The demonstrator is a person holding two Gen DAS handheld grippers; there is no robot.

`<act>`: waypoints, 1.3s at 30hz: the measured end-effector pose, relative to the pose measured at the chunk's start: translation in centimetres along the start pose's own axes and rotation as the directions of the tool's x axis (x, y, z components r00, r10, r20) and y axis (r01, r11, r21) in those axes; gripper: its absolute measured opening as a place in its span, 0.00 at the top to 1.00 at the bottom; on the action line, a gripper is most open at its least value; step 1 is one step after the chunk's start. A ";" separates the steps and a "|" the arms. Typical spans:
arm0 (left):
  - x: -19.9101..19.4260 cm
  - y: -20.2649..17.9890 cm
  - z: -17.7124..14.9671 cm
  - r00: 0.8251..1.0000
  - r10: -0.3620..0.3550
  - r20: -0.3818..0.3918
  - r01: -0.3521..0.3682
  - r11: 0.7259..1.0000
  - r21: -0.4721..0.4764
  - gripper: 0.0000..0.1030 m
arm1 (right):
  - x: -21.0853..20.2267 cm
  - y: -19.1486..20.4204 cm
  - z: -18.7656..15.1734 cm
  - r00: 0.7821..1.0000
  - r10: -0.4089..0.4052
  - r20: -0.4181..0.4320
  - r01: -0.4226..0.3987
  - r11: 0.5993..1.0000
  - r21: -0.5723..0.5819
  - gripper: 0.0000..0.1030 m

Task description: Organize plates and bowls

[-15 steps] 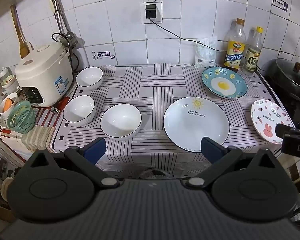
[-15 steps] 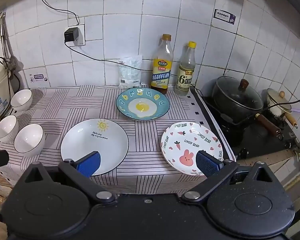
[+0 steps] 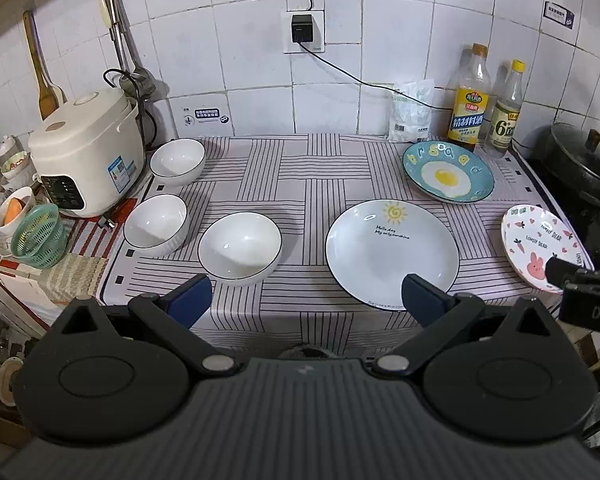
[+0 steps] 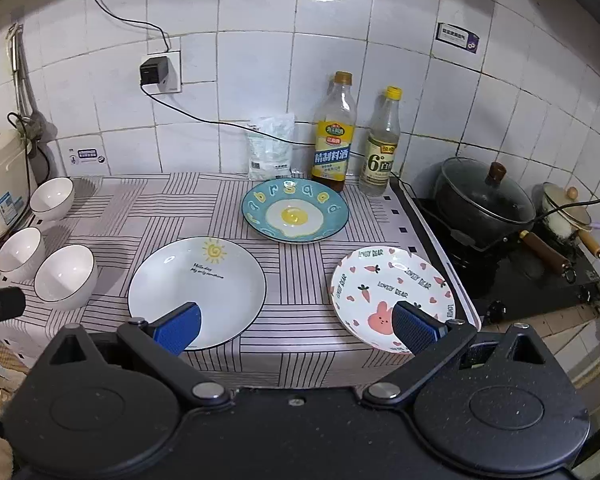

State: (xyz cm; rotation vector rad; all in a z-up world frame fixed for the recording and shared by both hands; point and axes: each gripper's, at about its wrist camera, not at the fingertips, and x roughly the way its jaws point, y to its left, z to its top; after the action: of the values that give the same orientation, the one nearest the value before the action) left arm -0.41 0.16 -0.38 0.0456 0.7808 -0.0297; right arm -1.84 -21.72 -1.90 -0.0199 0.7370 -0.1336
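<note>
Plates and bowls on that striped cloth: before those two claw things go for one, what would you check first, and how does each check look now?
1. Left gripper open and empty: ok.
2. Right gripper open and empty: ok.
3. Three white bowls, e.g. the nearest bowl, upright and unstacked: ok.
4. Sun plate, egg plate and rabbit plate lie flat, apart: ok.
5. Rabbit plate well clear of the cloth's edge: not ok, it sits close.
6. Bowls' weight or slipperiness: cannot tell.
</note>
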 end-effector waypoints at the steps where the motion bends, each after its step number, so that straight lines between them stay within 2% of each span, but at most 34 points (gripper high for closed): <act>1: 0.0 0.0 0.0 1.000 -0.002 0.000 0.002 1.000 -0.002 0.00 | 0.0 0.0 -0.1 1.000 0.003 0.003 -0.003 1.000 -0.002 0.00; 20: 0.7 0.4 -0.3 1.000 0.005 -0.016 -0.006 1.000 -0.022 0.00 | 0.8 0.7 -0.3 1.000 -0.001 -0.008 0.000 1.000 -0.030 0.00; 33: 1.0 0.4 -0.6 0.999 0.051 -0.005 -0.051 0.998 -0.034 0.00 | 1.0 0.9 -0.4 1.000 -0.003 -0.013 0.002 0.999 -0.035 0.00; 39: 1.0 0.4 -0.8 0.999 0.046 -0.001 -0.046 0.999 -0.029 0.00 | 1.1 1.0 -0.5 1.000 -0.013 -0.015 0.012 0.999 -0.042 0.00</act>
State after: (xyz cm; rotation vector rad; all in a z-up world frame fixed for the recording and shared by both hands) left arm -0.24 0.59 -1.58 0.0356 0.7806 0.0251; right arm -1.22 -20.83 -3.04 -0.0636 0.7547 -0.1305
